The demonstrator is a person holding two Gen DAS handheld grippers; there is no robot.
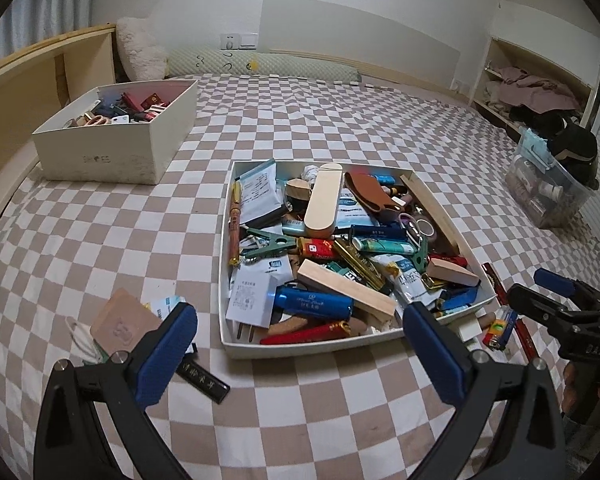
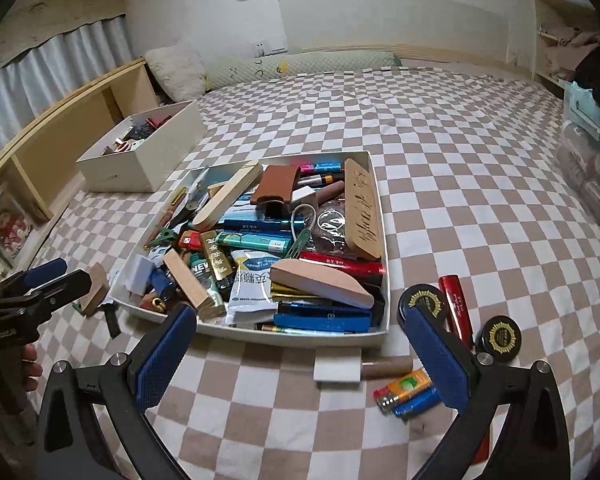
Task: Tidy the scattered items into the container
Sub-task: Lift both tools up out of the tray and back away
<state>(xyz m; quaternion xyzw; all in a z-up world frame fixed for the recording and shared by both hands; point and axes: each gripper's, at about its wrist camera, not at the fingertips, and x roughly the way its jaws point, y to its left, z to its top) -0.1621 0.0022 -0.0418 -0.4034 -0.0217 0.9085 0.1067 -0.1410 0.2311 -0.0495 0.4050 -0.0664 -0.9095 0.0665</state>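
Both grippers are hanging over the checked bed with nothing in them — the left gripper [image 1: 300, 312] is standing spread wide, and the right gripper [image 2: 300, 316] is likewise spread with only bedsheet between its blue pads. The container [image 1: 236, 344], a shallow white tray, is sitting in the middle of the bed, already heaped with pens, lighters, packets and wooden blocks. The step in hand looks like choosing the next stray piece. Near the right gripper are lying a white eraser block [image 2: 337, 369], a brown tube [image 2: 386, 369], a cluster of lighters [image 2: 406, 394], a red tube [image 2: 456, 304] and two black round tins [image 2: 498, 338]. By the left gripper are a tan pad [image 1: 126, 322] and a black name bar [image 1: 202, 378]. The next move probably calls for lowering one gripper squarely over a single item — the lighters are touching, so separating them may be awkward.
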